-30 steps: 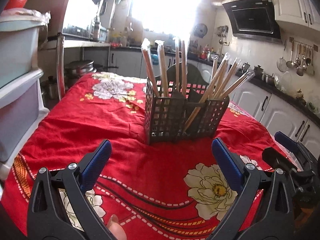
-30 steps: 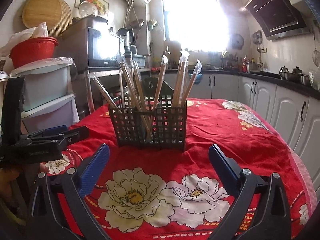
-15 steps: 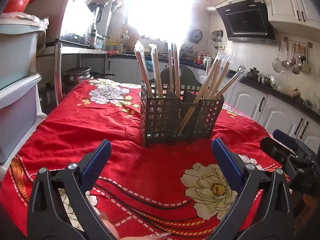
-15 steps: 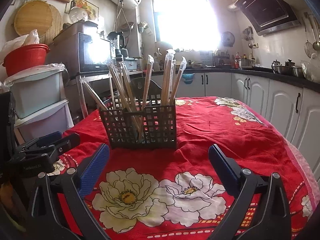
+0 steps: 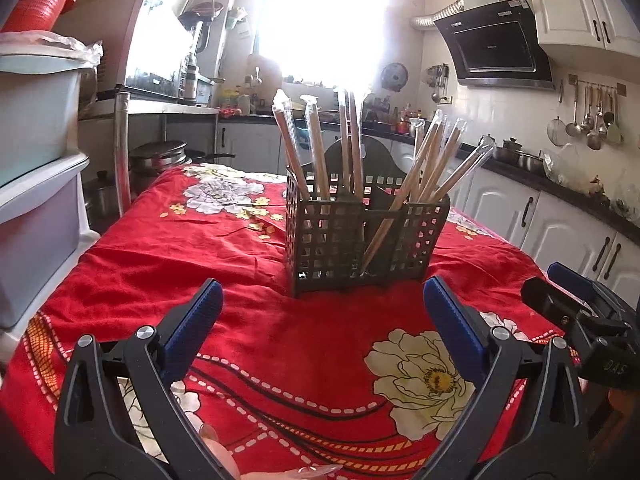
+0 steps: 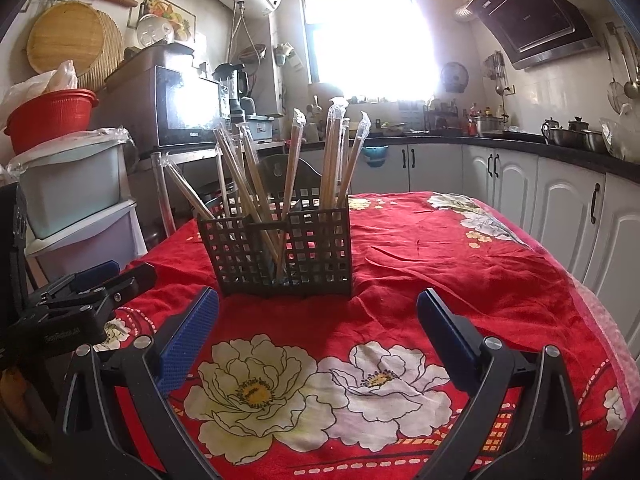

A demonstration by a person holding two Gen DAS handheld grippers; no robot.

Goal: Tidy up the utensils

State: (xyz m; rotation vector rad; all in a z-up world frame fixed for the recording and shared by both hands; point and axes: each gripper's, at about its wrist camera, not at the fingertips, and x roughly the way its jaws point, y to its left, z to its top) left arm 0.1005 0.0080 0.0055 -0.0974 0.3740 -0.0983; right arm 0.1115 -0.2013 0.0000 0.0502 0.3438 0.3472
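my left gripper (image 5: 322, 300) sits low in the frame of the left view, fingers spread wide with nothing between them, blue pads (image 5: 192, 318) facing each other over the red cloth (image 5: 168, 264). my right gripper (image 6: 316, 312) is spread the same way in its own view, empty, hovering above the white flowers printed on the cloth.

the caddy (image 5: 360, 240) stands upright at the centre of both views, just beyond the fingertips and not touching them. it is a dark grid-walled box with a divider, resting on the cloth. wrapped chopsticks (image 5: 316, 148) stick up out of it: in the left view one bunch leans left in the left compartment, another fans toward the upper right from the right compartment. in the right view the fan points to the upper left instead.

the other gripper shows at the edge of each view: right one at lower right in the left view, left one at lower left in the right view.

a bright window (image 6: 368, 36) glares behind the caddy.
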